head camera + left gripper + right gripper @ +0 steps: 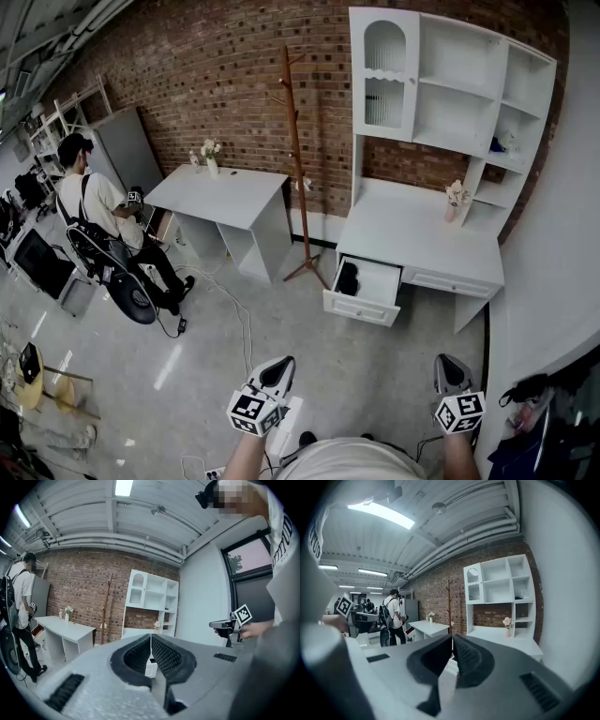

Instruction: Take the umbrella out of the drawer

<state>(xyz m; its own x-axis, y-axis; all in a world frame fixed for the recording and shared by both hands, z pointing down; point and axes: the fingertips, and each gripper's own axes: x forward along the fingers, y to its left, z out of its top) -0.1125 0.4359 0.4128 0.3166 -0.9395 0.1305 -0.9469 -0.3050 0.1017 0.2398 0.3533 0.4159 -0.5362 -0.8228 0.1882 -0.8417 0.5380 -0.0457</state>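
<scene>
Our left hand-held gripper (151, 641) has its jaws pressed together on nothing, and so does our right hand-held gripper (453, 641). We hold both low in front of us, well apart from the furniture. Across the floor (370, 370), the drawer (361, 309) under the white tabletop (422, 239) stands pulled open. We see the umbrella (347, 278) as a dark shape lying in its left part. A vase of flowers (457, 200) stands near the tabletop's right end. A coat stand (295, 159) rises just left of it, against the brick wall (225, 75).
</scene>
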